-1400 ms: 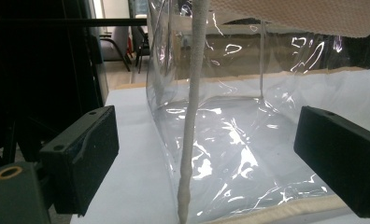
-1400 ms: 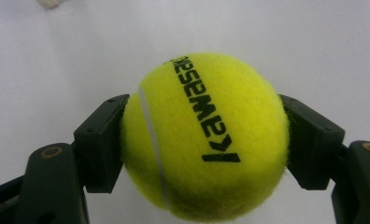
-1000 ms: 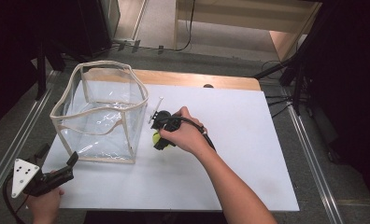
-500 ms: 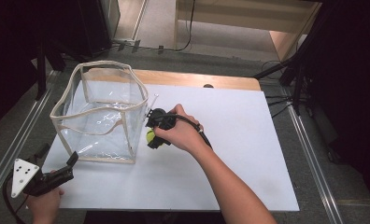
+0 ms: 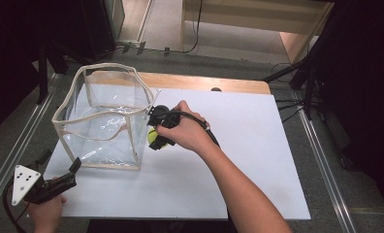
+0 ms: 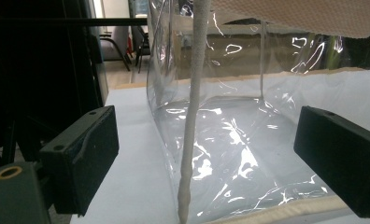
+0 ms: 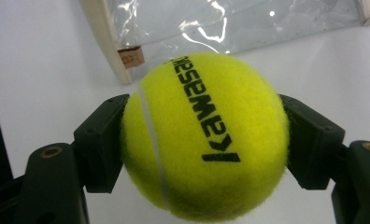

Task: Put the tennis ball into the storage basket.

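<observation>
Right gripper view — right tongs clamped on tennis ball, clear bag's seamed corner close ahead — left tongs wide.

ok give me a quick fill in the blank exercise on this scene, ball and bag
1. The right gripper is shut on a yellow-green ____ ball.
2. The tennis ball is held just outside a see-through ____ with cream edging.
3. The left gripper has its fingers ____, with nothing held between them.
4. The clear bag stands on a ____ board.

Missing words: tennis; bag; open; white
</observation>
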A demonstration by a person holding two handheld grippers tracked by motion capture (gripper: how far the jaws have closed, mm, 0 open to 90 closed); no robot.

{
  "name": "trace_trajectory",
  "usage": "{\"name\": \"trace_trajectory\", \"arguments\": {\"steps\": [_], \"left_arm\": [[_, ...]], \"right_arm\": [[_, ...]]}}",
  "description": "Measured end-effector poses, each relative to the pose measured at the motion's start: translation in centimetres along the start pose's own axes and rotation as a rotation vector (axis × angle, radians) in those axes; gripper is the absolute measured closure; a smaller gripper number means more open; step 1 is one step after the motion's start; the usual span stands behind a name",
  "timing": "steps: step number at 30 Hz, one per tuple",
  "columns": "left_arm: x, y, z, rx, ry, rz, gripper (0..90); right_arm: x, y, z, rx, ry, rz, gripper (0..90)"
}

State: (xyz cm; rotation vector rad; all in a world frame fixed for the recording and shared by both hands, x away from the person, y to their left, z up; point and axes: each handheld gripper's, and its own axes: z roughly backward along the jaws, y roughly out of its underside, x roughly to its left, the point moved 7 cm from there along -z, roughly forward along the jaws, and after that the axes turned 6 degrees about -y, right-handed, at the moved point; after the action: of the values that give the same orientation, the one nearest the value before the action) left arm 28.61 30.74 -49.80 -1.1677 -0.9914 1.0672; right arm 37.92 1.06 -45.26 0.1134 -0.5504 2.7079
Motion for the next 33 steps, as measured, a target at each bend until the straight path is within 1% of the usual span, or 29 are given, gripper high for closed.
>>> {"name": "trace_trajectory", "arguments": {"steps": [1,3,7,9,11,13,16,20,23,29,33], "left_arm": [[0.0,0.0,0.0,0.002,0.0,-0.002,6.9],[0.0,0.0,0.0,0.0,0.001,0.0,6.9],[0.0,0.0,0.0,0.004,0.0,-0.002,6.9],[0.0,0.0,0.0,0.002,0.0,-0.001,6.9],[0.0,0.0,0.0,0.002,0.001,-0.002,6.9],[0.0,0.0,0.0,0.005,0.001,-0.006,6.9],[0.0,0.0,0.0,0.002,0.003,-0.005,6.9],[-0.1,0.0,0.0,0.0,0.003,-0.004,6.9],[0.0,0.0,0.0,-0.001,0.003,-0.004,6.9],[0.0,0.0,0.0,0.005,0.001,-0.005,6.9],[0.0,0.0,0.0,0.003,0.002,-0.003,6.9]], "right_arm": [[0.0,-0.1,0.2,-0.005,0.0,0.007,23.7],[0.0,-0.3,0.5,-0.003,-0.001,-0.002,23.7],[0.1,-0.6,1.4,-0.003,-0.002,0.008,23.7],[0.0,-0.7,1.9,-0.007,0.005,0.015,23.7],[-0.1,-0.8,2.5,-0.006,0.013,0.012,23.7],[-0.1,-0.9,3.0,-0.014,0.012,0.011,23.7],[-0.2,-1.1,3.8,-0.002,0.022,0.023,23.7],[-0.2,-1.6,4.8,-0.012,0.024,0.026,23.7],[-0.2,-1.8,5.4,-0.009,0.029,0.025,23.7],[-0.3,-2.4,6.5,-0.014,0.038,0.039,23.7],[-0.5,-2.6,7.1,-0.012,0.042,0.035,23.7]]}}
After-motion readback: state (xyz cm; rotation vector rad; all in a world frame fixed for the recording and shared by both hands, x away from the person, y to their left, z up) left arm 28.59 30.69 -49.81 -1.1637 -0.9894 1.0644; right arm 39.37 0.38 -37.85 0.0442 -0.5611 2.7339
